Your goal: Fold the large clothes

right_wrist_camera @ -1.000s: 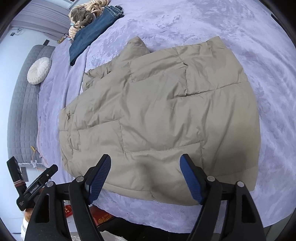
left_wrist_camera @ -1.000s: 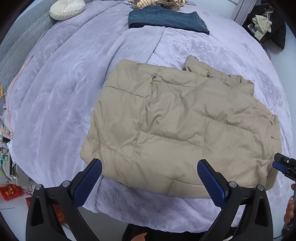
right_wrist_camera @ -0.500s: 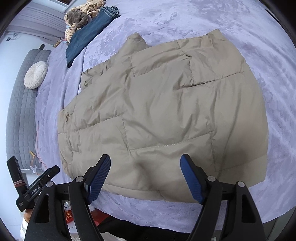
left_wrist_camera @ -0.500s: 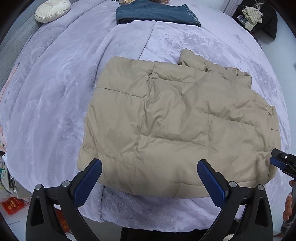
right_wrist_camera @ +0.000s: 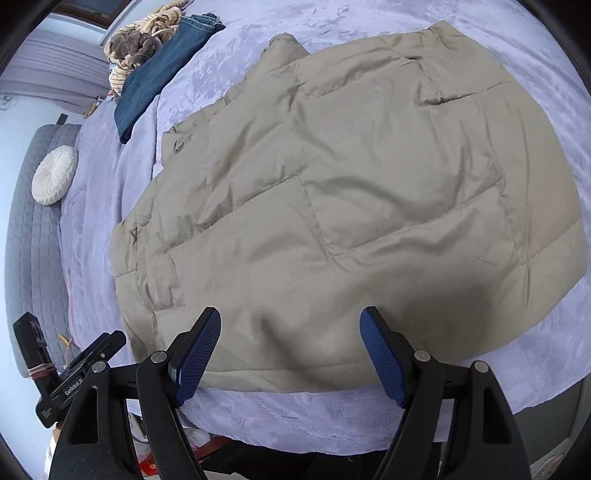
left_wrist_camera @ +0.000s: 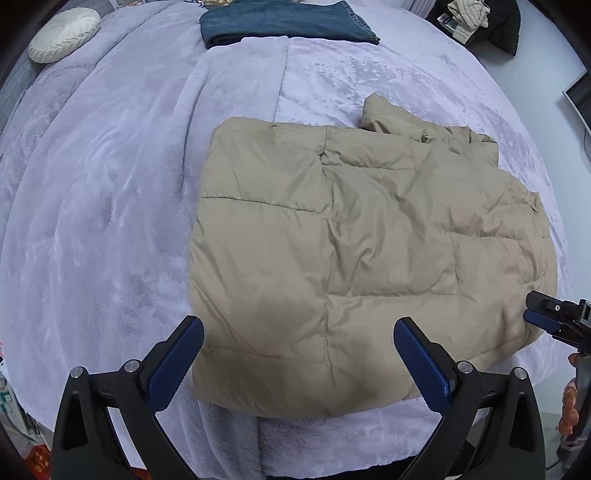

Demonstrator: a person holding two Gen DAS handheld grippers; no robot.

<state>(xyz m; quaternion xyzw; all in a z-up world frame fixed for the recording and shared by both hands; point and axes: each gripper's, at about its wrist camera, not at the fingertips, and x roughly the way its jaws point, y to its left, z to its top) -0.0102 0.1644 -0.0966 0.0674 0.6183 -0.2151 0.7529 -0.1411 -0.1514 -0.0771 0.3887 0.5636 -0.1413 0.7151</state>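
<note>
A beige quilted puffer jacket (left_wrist_camera: 354, 251) lies folded flat on a lilac plush bedspread (left_wrist_camera: 103, 206); it fills most of the right wrist view too, jacket (right_wrist_camera: 351, 199). My left gripper (left_wrist_camera: 295, 339) hangs open above the jacket's near edge, blue pads wide apart, nothing between them. My right gripper (right_wrist_camera: 290, 332) is open as well, over the near hem at the other end, and its tip shows at the right edge of the left wrist view. Neither touches the fabric.
Folded blue jeans (left_wrist_camera: 288, 22) lie at the far side of the bed, with a heap of brown and striped clothes (right_wrist_camera: 144, 40) beside them. A round white cushion (left_wrist_camera: 62, 35) rests near the grey headboard (right_wrist_camera: 26, 236). Dark clothes (left_wrist_camera: 491, 22) are piled beyond the bed.
Both grippers have come closer to the jacket and sunk a little; the jacket looks larger and sits further right in the left wrist view. Both stayed open.
</note>
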